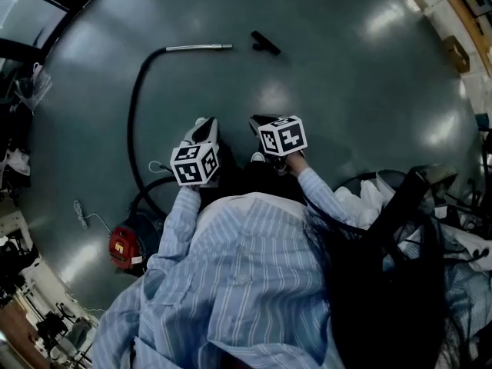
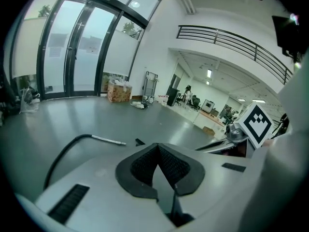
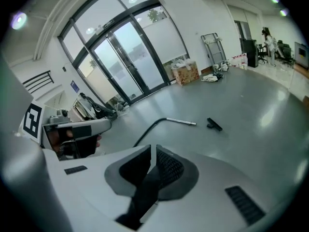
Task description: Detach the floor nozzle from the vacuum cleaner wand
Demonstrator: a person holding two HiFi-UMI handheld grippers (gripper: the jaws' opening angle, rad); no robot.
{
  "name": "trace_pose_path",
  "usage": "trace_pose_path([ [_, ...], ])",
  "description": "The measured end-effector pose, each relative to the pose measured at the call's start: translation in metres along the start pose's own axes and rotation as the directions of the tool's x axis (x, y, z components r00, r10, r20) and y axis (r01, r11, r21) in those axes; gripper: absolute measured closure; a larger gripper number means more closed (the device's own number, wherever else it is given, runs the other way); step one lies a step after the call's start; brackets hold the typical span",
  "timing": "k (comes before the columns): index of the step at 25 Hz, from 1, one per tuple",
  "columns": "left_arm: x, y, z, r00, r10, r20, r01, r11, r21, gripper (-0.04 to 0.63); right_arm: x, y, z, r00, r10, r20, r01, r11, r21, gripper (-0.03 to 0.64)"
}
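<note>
The metal wand (image 1: 198, 48) lies on the grey floor at the end of a black hose (image 1: 135, 106). The black floor nozzle (image 1: 265, 43) lies apart from the wand's tip, a short gap to its right. Both show small in the left gripper view, wand (image 2: 108, 140) and nozzle (image 2: 139, 142), and in the right gripper view, wand (image 3: 181, 122) and nozzle (image 3: 214, 124). My left gripper (image 1: 204, 127) and right gripper (image 1: 260, 121) hang side by side close to my body, well short of these parts. Both are shut with nothing between the pads (image 2: 145, 166).
The hose runs back to a red vacuum body (image 1: 121, 246) at the lower left, with a loose cable (image 1: 83, 215) beside it. Clutter lines the left edge and boxes (image 1: 457, 52) the top right. Glass doors (image 2: 72, 52) and a cardboard box (image 2: 119, 91) stand far off.
</note>
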State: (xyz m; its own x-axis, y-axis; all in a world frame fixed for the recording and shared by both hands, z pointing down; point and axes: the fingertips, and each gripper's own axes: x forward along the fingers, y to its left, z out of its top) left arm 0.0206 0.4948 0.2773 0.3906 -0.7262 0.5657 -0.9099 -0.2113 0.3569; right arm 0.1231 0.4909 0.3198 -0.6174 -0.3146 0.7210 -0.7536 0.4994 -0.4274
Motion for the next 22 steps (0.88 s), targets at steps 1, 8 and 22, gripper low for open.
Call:
trace_pose_path([
  [1, -0.006, 0.001, -0.002, 1.0, 0.017, 0.006, -0.017, 1.0, -0.01, 0.589, 0.001, 0.004, -0.003, 1.0, 0.017, -0.006, -0.017, 1.0, -0.005, 0.577],
  [8, -0.029, 0.016, -0.007, 0.995, 0.093, 0.03, -0.091, 0.995, -0.05, 0.589, 0.012, 0.03, -0.01, 0.996, 0.091, -0.027, -0.092, 0.995, -0.044, 0.577],
  [22, -0.043, 0.047, 0.007, 0.999, 0.04, 0.027, -0.04, 0.999, -0.003, 0.589, 0.038, 0.073, 0.011, 0.995, 0.097, -0.021, -0.098, 0.994, -0.042, 0.577],
])
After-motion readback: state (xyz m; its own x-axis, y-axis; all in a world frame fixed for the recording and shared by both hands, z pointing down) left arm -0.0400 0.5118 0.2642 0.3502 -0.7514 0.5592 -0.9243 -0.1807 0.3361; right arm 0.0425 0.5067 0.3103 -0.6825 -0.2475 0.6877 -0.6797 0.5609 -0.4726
